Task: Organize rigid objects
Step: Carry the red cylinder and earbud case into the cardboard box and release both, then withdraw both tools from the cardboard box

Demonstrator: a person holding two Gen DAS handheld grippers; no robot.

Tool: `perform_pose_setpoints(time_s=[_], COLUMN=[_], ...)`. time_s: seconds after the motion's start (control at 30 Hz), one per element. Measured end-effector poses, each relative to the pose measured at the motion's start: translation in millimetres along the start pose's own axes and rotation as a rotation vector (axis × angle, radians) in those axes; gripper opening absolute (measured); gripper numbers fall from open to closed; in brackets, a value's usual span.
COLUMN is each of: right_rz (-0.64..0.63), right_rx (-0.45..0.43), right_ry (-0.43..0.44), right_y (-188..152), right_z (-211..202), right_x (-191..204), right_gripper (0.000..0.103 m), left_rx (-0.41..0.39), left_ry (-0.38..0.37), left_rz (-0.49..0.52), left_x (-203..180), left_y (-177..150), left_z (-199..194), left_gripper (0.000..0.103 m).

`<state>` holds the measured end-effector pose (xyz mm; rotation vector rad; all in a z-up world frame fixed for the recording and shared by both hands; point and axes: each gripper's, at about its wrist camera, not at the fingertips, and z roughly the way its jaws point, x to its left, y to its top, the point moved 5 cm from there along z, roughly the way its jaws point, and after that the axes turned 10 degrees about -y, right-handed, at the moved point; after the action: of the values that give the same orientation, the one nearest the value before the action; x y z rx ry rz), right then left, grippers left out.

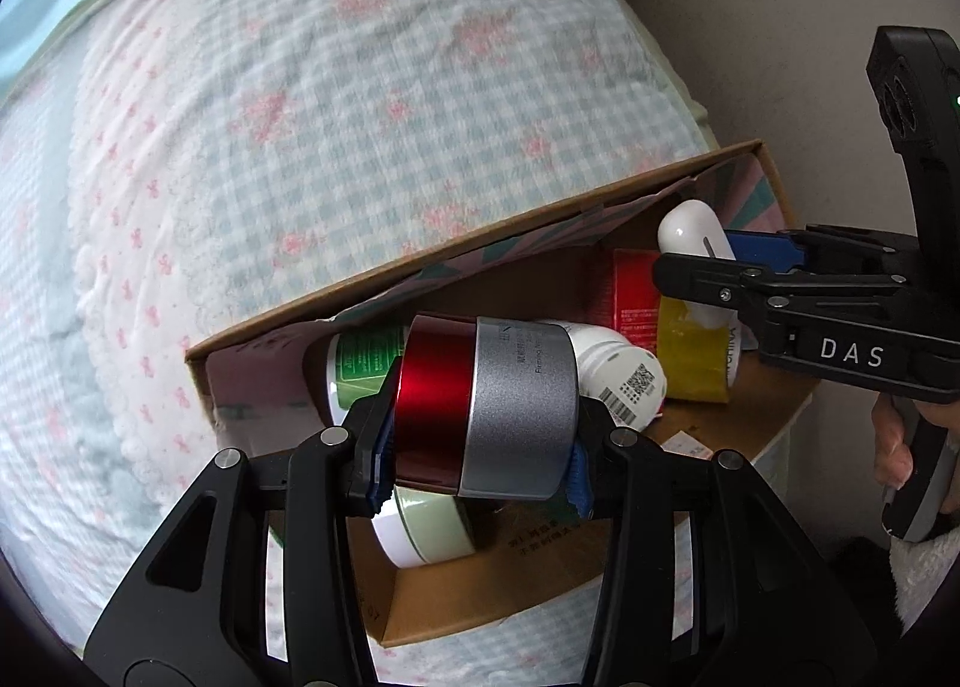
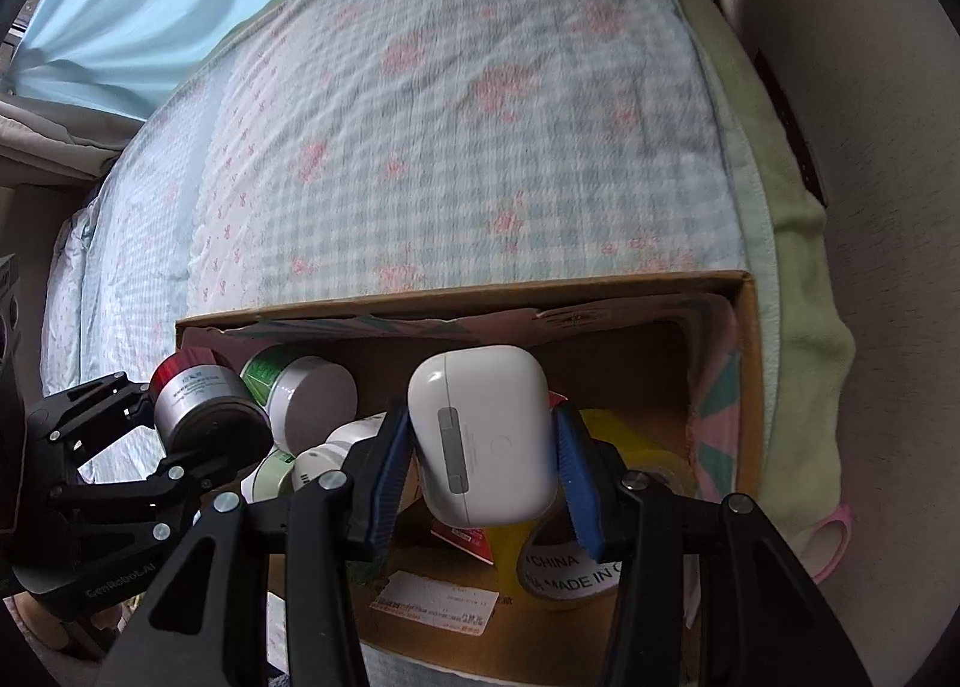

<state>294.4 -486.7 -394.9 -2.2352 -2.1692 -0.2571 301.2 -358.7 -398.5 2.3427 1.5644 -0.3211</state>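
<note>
Your left tongs are clenched on the red-and-silver jar, pads on its two flat ends, holding it sideways above the near-left part of the cardboard box — a grip that likely suits laying it among the jars below. Your right tongs grasp the white earbud case by its sides, over the box's middle. Below lie a green-labelled jar, a yellow tape roll and a red carton. The box rests on a checked bedspread at the bed's right edge — a beige wall beyond.
</note>
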Motion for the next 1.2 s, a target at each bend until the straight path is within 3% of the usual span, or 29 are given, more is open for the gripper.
perform_pose_setpoints(time_s=[0.1,0.13,0.17,0.23,0.3,0.43,0.87,1.2], right_rz=[-0.001,0.002,0.007,0.038,0.091,0.177,0.176,0.151], right_rx=[0.025,0.029,0.035,0.046,0.049,0.033,0.012,-0.075], right_ry=[-0.002,-0.004,0.005,0.025,0.033,0.023,0.032,0.020], right_y=[4.4,5.4,6.6,8.9,11.1,7.4,-11.2,-26.3], right_z=[8.5,10.5,12.1,13.1,12.4,5.1,-24.2,-96.5], right_x=[2.8,3.1,3.7,2.1,-2.2,-15.0,1.7,42.2], right_gripper=[0.044,0.045,0.047,0.075,0.087,0.088,0.088,0.088], left_rx=[0.026,0.020,0.007,-0.021,-0.031,-0.036,-0.089,-0.215], left_ry=[0.004,-0.003,-0.005,-0.012,-0.022,-0.011,-0.018,-0.004], left_rz=[-0.017,-0.019,-0.018,-0.014,-0.015,-0.015,-0.009,-0.004], left_x=[4.3,4.3,4.1,3.9,4.5,6.7,-0.4,-3.0], left_y=[-0.5,-0.4,-0.3,0.3,1.7,-2.7,-18.0,-50.2], left_z=[7.1,6.6,4.8,0.7,-2.5,-10.0,-54.3,-145.0], left_gripper=[0.044,0.062,0.100,0.103,0.103,0.103,0.103,0.103])
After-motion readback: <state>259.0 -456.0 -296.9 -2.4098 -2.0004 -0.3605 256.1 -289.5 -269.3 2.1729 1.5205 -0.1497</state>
